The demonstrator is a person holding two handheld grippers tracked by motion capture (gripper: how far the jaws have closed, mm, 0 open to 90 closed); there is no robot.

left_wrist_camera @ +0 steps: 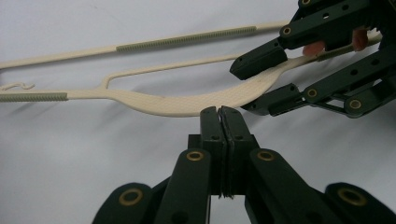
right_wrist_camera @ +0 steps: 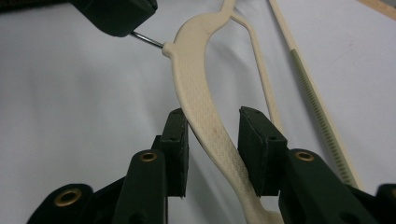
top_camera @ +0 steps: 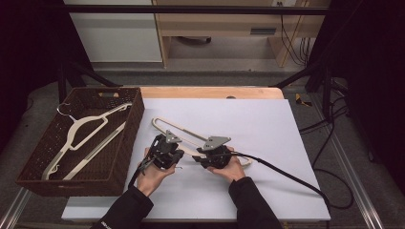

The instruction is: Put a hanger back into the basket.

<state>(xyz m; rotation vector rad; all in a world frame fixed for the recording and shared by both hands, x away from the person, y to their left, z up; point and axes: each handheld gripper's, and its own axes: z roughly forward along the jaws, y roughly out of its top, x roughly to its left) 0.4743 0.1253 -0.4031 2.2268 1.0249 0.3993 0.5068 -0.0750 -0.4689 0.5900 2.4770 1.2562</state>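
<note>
A cream plastic hanger (top_camera: 181, 128) lies on the white sheet (top_camera: 267, 133) at mid-table. My left gripper (top_camera: 177, 157) is shut on the hanger's metal hook (right_wrist_camera: 148, 39); in the left gripper view its jaws (left_wrist_camera: 218, 112) are pressed together just in front of the hanger's neck (left_wrist_camera: 187, 103). My right gripper (top_camera: 198, 160) comes in from the right and straddles the hanger's curved shoulder (right_wrist_camera: 205, 116). In the right gripper view the left pad (right_wrist_camera: 180, 140) is against the plastic, while a thin gap remains at the right pad (right_wrist_camera: 254, 144).
A brown woven basket (top_camera: 134, 119) at the left edge of the sheet holds more cream hangers (top_camera: 81, 131). A black cable (top_camera: 286, 174) trails right from the right gripper. The wooden table edge (top_camera: 210, 91) runs behind the sheet.
</note>
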